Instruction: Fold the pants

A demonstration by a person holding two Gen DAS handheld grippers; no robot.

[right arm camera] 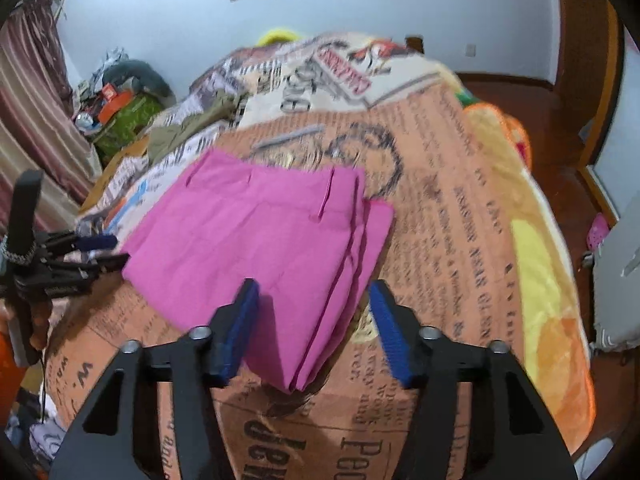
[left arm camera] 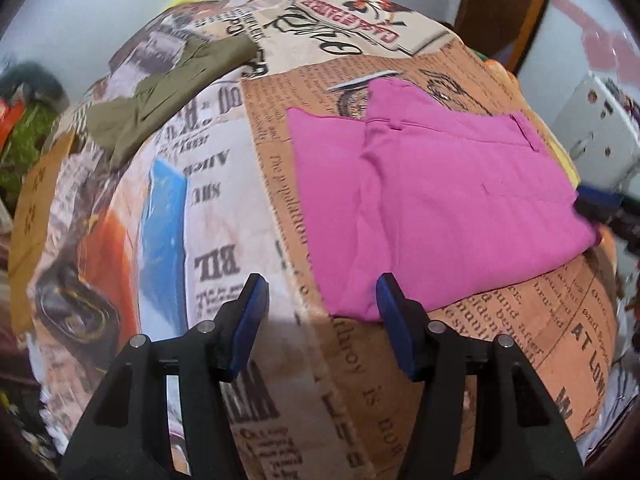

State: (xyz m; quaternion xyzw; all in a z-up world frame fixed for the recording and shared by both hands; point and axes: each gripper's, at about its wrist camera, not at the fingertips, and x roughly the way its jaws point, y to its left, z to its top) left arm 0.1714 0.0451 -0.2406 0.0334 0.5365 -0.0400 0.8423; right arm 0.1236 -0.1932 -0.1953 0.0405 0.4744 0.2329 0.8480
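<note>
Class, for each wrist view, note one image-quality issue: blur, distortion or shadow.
Left wrist view: fisheye bulges the newspaper-print cover into a dome; print smeared by blur. Right wrist view: pink pants fairly sharp, background text soft; a shadow lies under their near corner; dark vignette at the corners.

A newsprint bedspread carries an olive garment at its far left; a striped curtain hangs beyond.
</note>
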